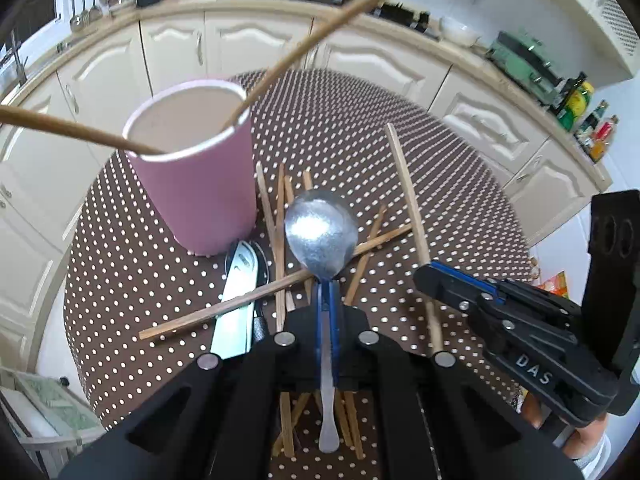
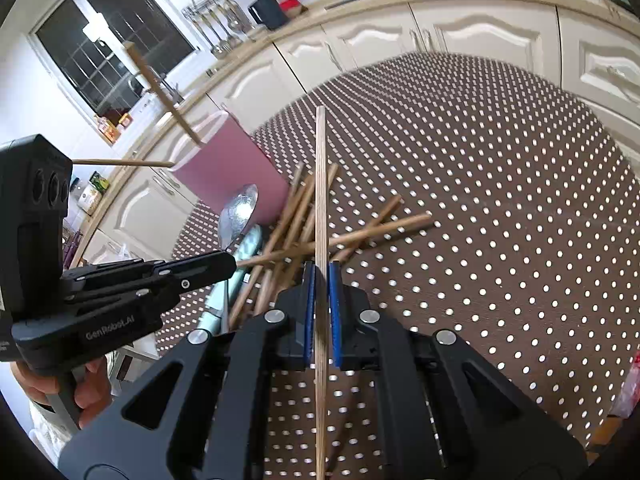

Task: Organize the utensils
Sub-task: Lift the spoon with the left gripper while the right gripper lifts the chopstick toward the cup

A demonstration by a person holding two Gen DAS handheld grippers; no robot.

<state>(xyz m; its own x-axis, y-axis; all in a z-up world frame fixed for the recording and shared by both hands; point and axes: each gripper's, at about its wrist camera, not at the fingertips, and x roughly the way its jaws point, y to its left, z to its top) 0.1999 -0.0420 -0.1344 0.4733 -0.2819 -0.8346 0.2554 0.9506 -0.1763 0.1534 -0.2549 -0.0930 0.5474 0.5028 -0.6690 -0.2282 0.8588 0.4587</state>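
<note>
Beneath cream cabinets (image 1: 256,48), a polka-dot tablecloth (image 1: 360,128).

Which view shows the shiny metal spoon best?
Left wrist view: the shiny metal spoon runs bowl to handle end, centred, clamped in the left gripper. The right wrist view shows only its bowl, side-on.

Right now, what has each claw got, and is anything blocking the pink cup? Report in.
Left gripper shut on spoon. Right gripper shut on wooden stick. Pink cup upright, two sticks inside. Loose sticks and knife piled beside it.
</note>
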